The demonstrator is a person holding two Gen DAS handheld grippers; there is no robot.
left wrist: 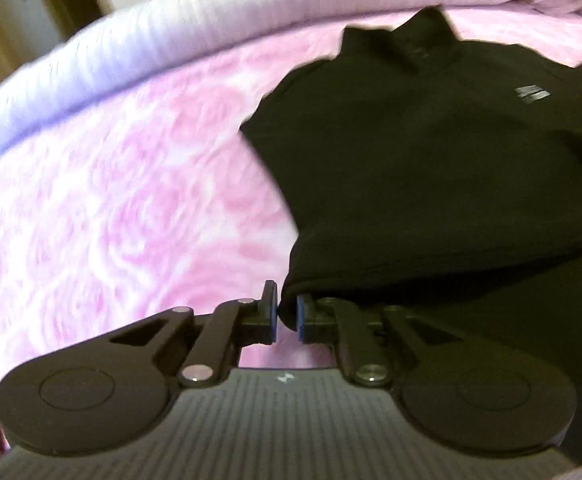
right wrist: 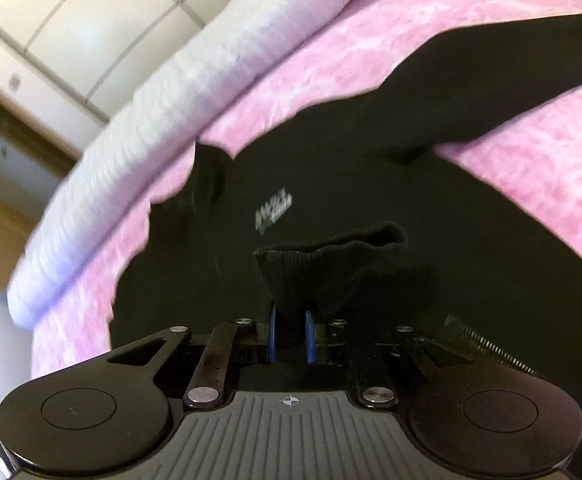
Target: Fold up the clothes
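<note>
You had the soft, limp black jacket (left wrist: 431,168) pinched: left gripper (left wrist: 287,320) clamped its 6 o'clock hem corner, right gripper (right wrist: 290,336) its ribbed cuff (right wrist: 331,260).

A pink rose-patterned bedspread (left wrist: 111,200) fills the left wrist view from nine to six o'clock. A pale lilac ribbed quilt (left wrist: 219,12), rolled long, borders it toward twelve o'clock. A white panelled wardrobe door (right wrist: 71,12) stands at eleven o'clock in the right wrist view.
</note>
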